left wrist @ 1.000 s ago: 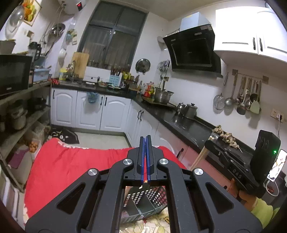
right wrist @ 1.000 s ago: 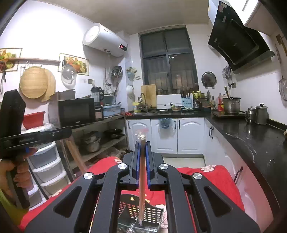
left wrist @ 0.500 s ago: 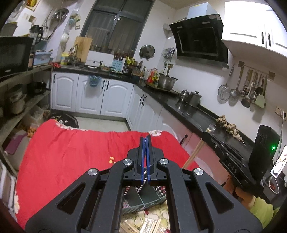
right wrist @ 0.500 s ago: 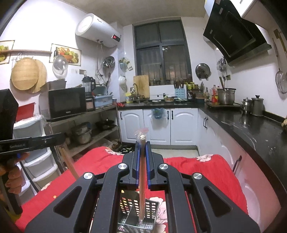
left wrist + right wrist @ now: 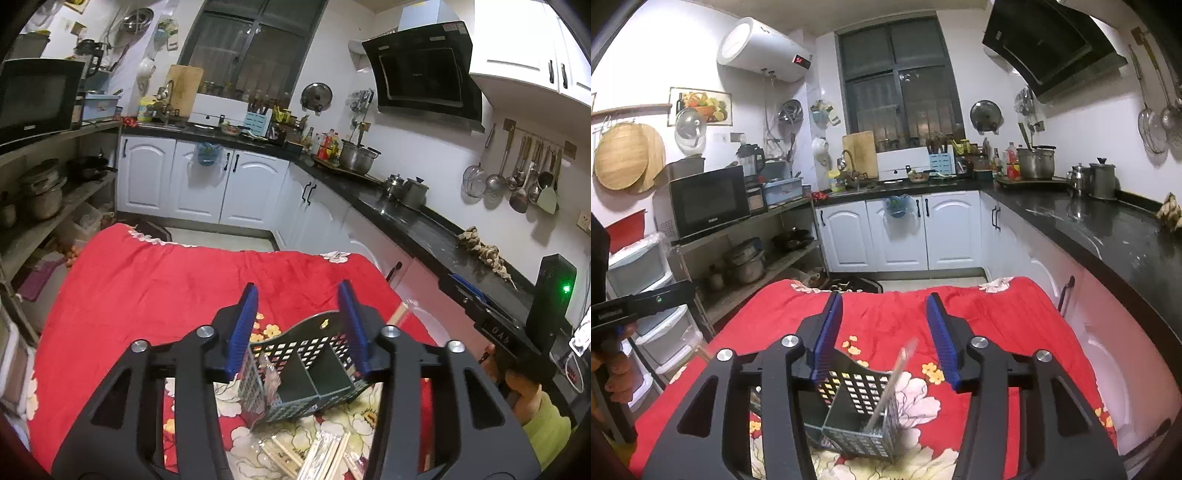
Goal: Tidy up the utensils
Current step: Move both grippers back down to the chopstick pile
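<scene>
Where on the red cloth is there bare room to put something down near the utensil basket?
The red cloth is bare beyond the perforated utensil basket, out to its far edge by the white cabinets, and on its left side. It is crowded on the near side, where loose chopsticks lie; both grippers, jaws opening, hang above the basket.

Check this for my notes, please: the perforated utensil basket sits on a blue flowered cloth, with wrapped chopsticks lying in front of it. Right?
Not quite: the cloth is red with flowers, not blue, as the left wrist view shows. The utensil basket does sit on it, with wrapped chopsticks lying in front.
</scene>
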### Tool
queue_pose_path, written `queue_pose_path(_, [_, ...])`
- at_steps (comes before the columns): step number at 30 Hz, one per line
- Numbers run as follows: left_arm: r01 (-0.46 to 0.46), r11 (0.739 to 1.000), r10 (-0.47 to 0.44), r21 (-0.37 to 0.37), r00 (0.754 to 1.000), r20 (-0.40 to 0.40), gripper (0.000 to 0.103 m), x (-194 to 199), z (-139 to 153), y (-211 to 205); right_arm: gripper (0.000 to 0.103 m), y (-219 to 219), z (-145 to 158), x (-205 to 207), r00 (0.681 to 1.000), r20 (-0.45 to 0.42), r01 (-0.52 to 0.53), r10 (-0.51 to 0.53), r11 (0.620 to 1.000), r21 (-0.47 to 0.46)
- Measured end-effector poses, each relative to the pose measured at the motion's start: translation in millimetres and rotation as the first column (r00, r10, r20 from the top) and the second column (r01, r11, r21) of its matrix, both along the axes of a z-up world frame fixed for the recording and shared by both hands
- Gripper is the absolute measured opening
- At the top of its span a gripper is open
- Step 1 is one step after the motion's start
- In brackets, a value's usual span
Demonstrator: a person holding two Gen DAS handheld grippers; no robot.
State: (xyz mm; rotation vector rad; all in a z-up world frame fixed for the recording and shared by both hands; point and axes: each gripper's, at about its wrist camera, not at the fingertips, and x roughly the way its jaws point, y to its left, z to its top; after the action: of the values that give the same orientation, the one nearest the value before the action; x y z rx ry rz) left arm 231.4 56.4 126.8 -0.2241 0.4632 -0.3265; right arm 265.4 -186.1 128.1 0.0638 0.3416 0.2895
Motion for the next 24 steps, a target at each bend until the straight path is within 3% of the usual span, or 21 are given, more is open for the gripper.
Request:
queue_pose_path(4, [-0.029,0.999,0.029,0.016,0.999,0.019,0.063,-9.3,-0.4,2.4,0.052,-7.0,-6.0,-8.2,1.0,-0.023,0.003,-0.003,1.0,-0.005])
queue_pose_path(11, [-0.072,0.996,0.07,0.044,0.997,0.042,0.086,-29.1,-4.9,9.7,0.056,-9.3,-17.5,-22.3,0.997,-0.078,-0.01,0.008,1.0,-0.026])
queue_pose_path(24, [-0.104,0.986,0.099,0.132,0.994,0.045,0.092,-56.0,-30.5,5.3,0.057,7.6,-34.8,-47.0,0.992,-0.115,-0.062,0.055,0.996,-0.059])
